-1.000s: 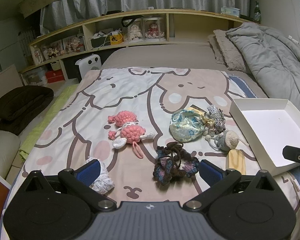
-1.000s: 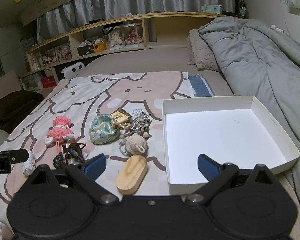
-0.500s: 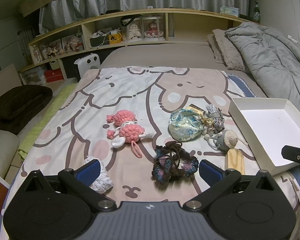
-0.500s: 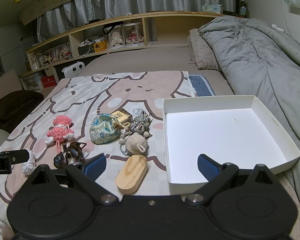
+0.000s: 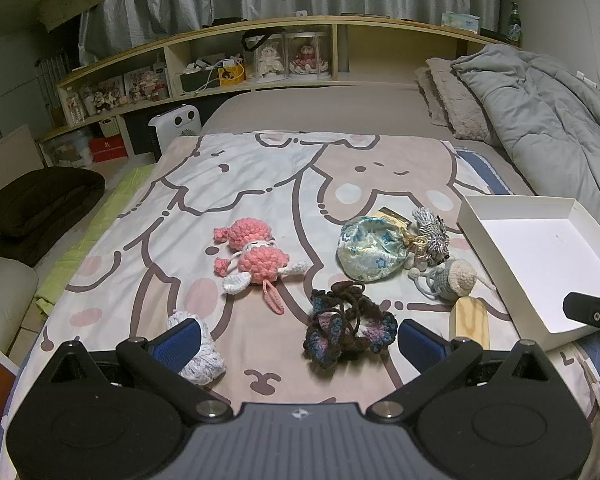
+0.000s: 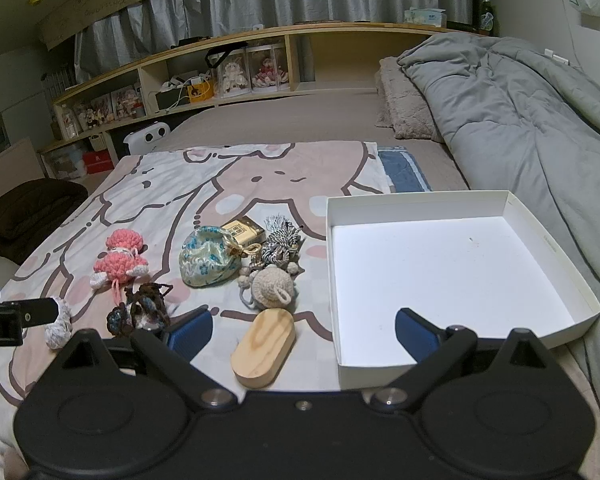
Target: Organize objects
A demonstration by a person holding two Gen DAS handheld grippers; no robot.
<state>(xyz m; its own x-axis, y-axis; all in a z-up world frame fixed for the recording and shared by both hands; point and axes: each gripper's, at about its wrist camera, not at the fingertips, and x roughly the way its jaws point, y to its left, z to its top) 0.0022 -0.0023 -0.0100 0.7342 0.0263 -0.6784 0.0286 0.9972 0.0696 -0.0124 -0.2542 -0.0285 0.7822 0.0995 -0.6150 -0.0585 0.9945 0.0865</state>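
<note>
Both grippers hover low over the near edge of a bed covered with a cartoon-rabbit blanket (image 5: 260, 184). The left gripper (image 5: 298, 338) has its jaws spread wide and grips nothing; the dark crocheted scrunchie (image 5: 346, 330) lies on the blanket between its blue fingertips (image 5: 178, 336), closer to the right one. A small white yarn ball (image 5: 202, 354) sits just behind the left fingertip, partly hidden by it. The right gripper (image 6: 302, 330) is likewise wide apart and empty; its left fingertip stands over the blanket beside the wooden oval block (image 6: 265, 347), its right fingertip over the near wall of the white cardboard tray (image 6: 548, 248).

The tray rests at the right of the blanket, nothing in it. The objects to be organized lie in a loose cluster to its left:
- pink crocheted doll (image 5: 258, 260), farthest left, lying on its side;
- blue floral drawstring pouch (image 6: 210, 256), centre;
- small gold-and-black box (image 6: 246, 231), just behind the pouch;
- striped cord tassel charm (image 6: 278, 246), right of the pouch and touching it;
- beige crocheted mouse (image 6: 272, 290), near side of the charm;
- wooden oval block, nearest, just left of the tray.

A grey duvet (image 6: 512, 120) lies heaped at the far right. A wooden shelf (image 5: 268, 56) of display cases runs along the far wall.
</note>
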